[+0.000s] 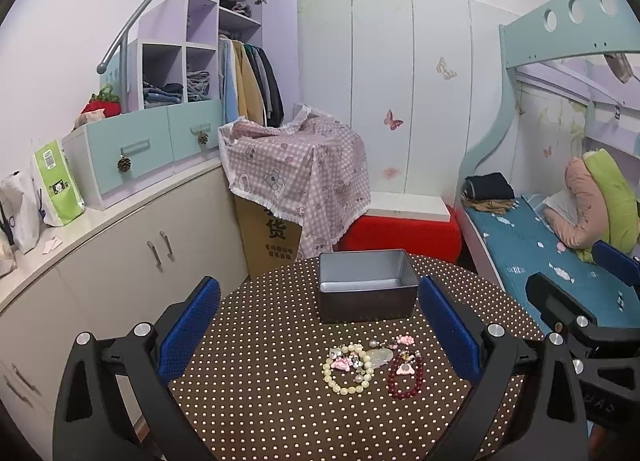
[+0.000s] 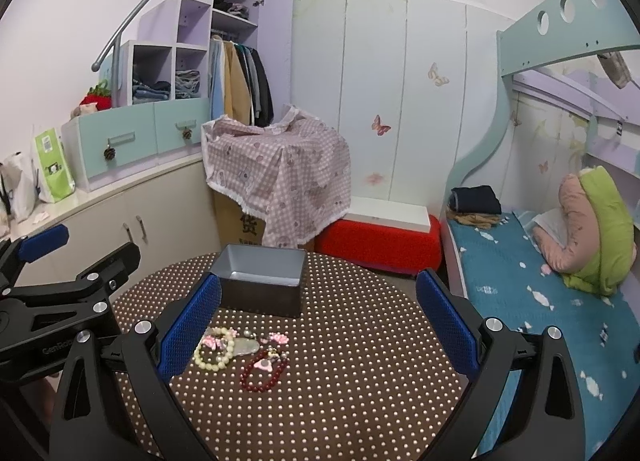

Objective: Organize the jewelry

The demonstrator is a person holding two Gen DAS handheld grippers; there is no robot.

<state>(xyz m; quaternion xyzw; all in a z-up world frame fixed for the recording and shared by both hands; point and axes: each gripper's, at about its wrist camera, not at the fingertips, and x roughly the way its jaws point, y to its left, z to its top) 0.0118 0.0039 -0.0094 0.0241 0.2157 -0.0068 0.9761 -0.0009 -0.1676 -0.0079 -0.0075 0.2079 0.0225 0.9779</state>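
Observation:
A cream bead bracelet (image 1: 347,369) and a dark red bead bracelet (image 1: 406,375) lie on the round dotted brown table (image 1: 260,381), with pink charms and a pale pendant (image 1: 378,357) between them. An empty metal tin (image 1: 366,285) stands behind them. My left gripper (image 1: 320,325) is open and empty above the table, with the jewelry between its fingers in view. In the right wrist view the cream bracelet (image 2: 214,353), red bracelet (image 2: 264,373) and tin (image 2: 260,279) sit left of centre. My right gripper (image 2: 318,321) is open and empty, to the right of the jewelry.
A box draped in a pink checked cloth (image 1: 300,169) and a red stool (image 1: 400,233) stand behind the table. White cabinets (image 1: 120,261) run along the left. A bed with a blue sheet (image 2: 540,293) lies to the right.

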